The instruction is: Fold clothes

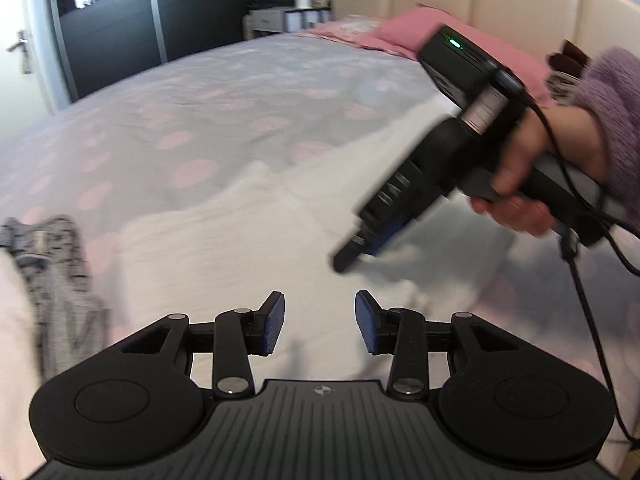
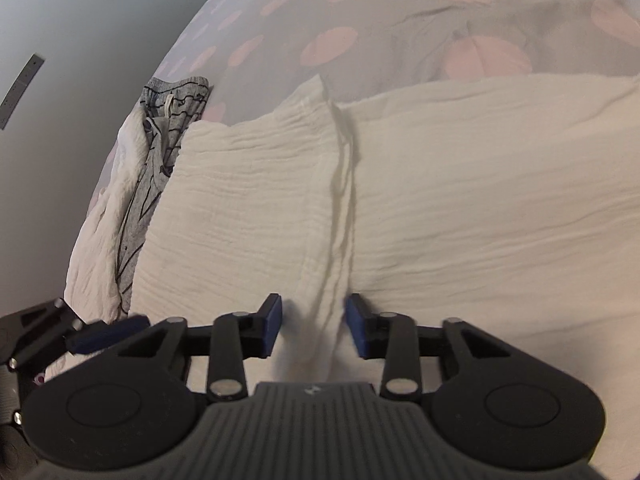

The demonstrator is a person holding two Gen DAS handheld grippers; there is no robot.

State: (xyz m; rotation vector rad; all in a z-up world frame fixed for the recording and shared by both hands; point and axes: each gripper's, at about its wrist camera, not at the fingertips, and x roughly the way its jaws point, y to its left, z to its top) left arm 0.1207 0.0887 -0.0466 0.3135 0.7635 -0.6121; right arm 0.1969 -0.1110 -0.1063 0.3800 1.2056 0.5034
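A cream-white crinkled garment [image 2: 460,184] is lying spread flat on the bed, its fabric showing fine horizontal ridges. A raised fold or seam [image 2: 340,200] is running lengthwise down its middle. Just beside its left edge, a grey patterned garment [image 2: 160,144] with dark line markings is lying crumpled, overlapping another rumpled white piece [image 2: 100,232] at the bed's edge.

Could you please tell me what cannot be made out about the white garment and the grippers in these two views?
- White garment: its near edge is hidden by the right gripper body in the right wrist view; its right side is cut off by the frame.
- Left wrist view: motion blur smears the right gripper, so its opening is unreadable there.
- Grey patterned garment: partly covered by white cloth, shape unclear.
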